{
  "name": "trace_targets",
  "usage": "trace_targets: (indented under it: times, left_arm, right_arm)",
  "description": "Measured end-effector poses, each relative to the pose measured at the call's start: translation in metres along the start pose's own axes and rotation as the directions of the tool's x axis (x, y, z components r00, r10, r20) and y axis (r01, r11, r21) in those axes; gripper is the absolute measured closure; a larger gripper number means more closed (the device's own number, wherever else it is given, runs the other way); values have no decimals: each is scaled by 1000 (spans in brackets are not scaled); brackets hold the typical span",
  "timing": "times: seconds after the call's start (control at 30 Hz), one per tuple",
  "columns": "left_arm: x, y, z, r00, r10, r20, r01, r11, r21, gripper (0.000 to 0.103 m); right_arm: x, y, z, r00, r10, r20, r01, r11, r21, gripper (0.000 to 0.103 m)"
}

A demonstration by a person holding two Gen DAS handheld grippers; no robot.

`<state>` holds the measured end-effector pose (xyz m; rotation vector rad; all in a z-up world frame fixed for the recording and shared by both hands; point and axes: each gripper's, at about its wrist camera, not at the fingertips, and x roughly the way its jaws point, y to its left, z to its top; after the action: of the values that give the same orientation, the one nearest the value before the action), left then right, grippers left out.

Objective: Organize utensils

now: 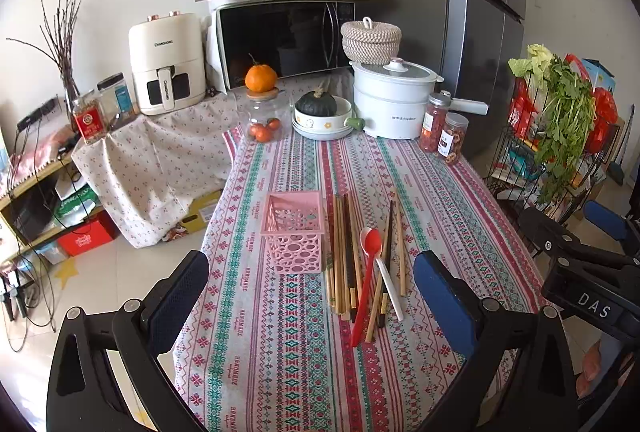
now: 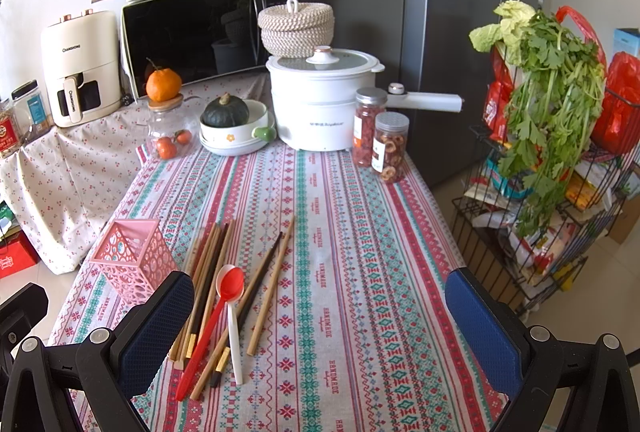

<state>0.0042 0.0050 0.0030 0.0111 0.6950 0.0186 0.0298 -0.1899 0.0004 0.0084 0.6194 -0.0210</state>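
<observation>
Both grippers, left gripper [image 1: 310, 296] and right gripper [image 2: 320, 316], hovered with jaws wide and empty; nothing sorted yet, I judged red spoon [image 1: 366, 280] into pink holder [image 1: 294, 232] next.

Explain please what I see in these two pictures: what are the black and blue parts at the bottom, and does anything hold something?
A person holds one gripper in each hand, each carrying a camera looking forward along its fingers. One picture comes from the left gripper, one from the right gripper. Both are open and hold nothing. On the patterned tablecloth lie chopsticks, a red spoon and a white spoon, loose beside an empty pink basket. Behind stand kitchen things.
</observation>
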Motion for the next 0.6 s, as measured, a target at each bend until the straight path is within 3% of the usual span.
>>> trace_targets:
  times: [0.47,0.6]
  left_arm:
    - [4,-1,1,1000,22,20,-22,999,25,0]
    - [13,-2,8,1000,-2,-9,2,1000,29,0]
  right_arm:
    - [6,-1,-1,1000,-12,-16,12,1000,10,0]
    - [13,-4,5,998,-12,-56,12,1000,7,0]
